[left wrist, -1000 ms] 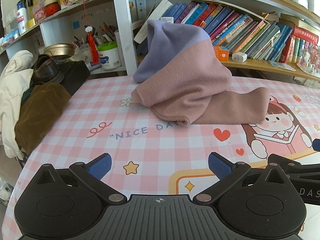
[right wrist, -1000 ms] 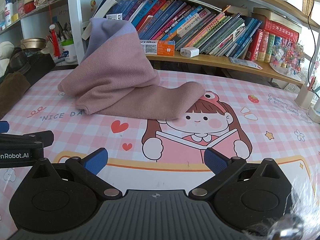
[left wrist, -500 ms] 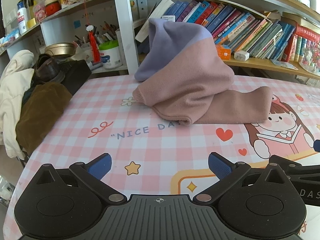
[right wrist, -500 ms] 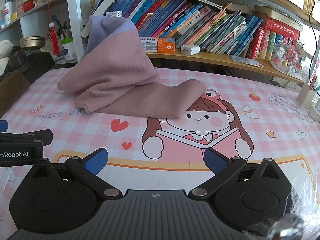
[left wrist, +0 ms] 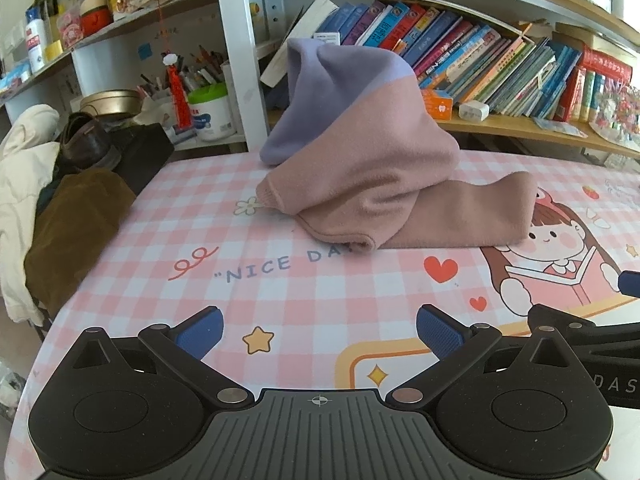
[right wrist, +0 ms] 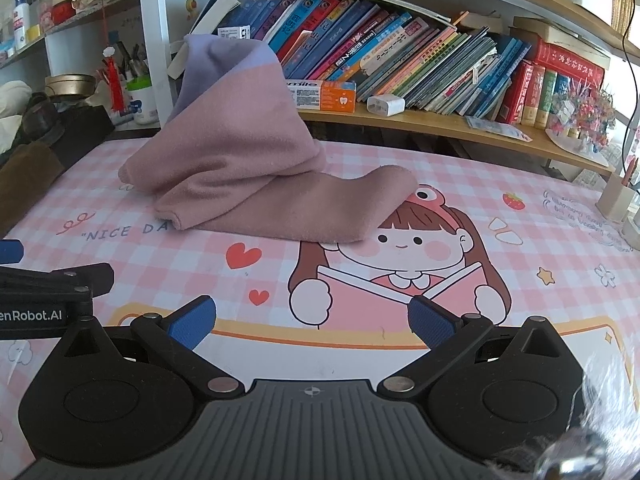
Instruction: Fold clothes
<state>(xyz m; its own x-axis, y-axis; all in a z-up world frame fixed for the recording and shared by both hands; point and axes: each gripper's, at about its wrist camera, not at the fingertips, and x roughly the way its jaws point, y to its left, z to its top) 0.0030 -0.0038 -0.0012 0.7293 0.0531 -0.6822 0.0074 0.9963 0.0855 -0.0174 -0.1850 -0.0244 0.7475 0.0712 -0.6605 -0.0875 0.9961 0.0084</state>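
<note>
Hiding shelf books behind its peak, garment (left wrist: 372, 168) heaps; left claw (left wrist: 319, 330), right claw (right wrist: 311, 320) wide.

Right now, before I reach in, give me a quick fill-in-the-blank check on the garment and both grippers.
1. The left gripper and right gripper are both ____ and hold nothing.
2. The garment is pink with a ____ upper part.
3. It lies heaped on the pink checked tablecloth, partly covering the printed words "NICE ____".
4. Behind it, a shelf holds a row of ____.

Missing words: open; purple; DAY; books
</note>
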